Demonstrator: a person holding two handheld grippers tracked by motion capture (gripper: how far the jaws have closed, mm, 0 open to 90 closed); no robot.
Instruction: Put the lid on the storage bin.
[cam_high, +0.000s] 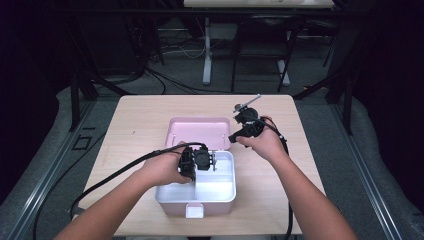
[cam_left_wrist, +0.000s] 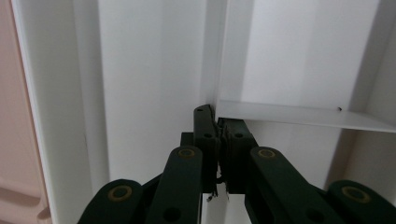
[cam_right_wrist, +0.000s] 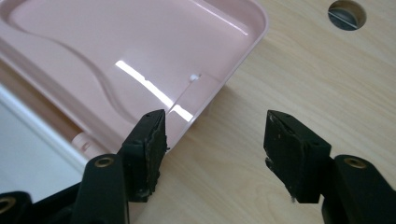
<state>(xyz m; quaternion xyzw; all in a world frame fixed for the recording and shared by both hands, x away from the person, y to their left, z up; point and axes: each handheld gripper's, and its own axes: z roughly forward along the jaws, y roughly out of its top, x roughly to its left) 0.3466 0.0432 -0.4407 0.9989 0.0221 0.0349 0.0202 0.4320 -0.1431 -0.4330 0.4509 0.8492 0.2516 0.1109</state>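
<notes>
A pink box (cam_high: 172, 204) stands open on the wooden table, its lid (cam_high: 197, 131) (cam_right_wrist: 116, 42) lying flat behind it. A white tray (cam_high: 220, 187) (cam_left_wrist: 154, 70) with compartments sits inside the box. My left gripper (cam_high: 200, 160) (cam_left_wrist: 218, 122) reaches down into the tray, its jaws pinched together on the thin white divider (cam_left_wrist: 215, 56) where two walls meet. Beside the lid's right edge, my right gripper (cam_high: 241, 131) (cam_right_wrist: 215, 123) hovers above the tabletop. Its jaws stand apart with only bare wood between them, and the left fingertip (cam_right_wrist: 149, 135) is just off the lid's rim.
A round cable hole (cam_right_wrist: 347, 14) is cut into the table (cam_high: 140, 125) beyond the lid's far corner. Cables trail from both grippers toward the near edge. Dark frames and a desk leg stand on the floor behind the table.
</notes>
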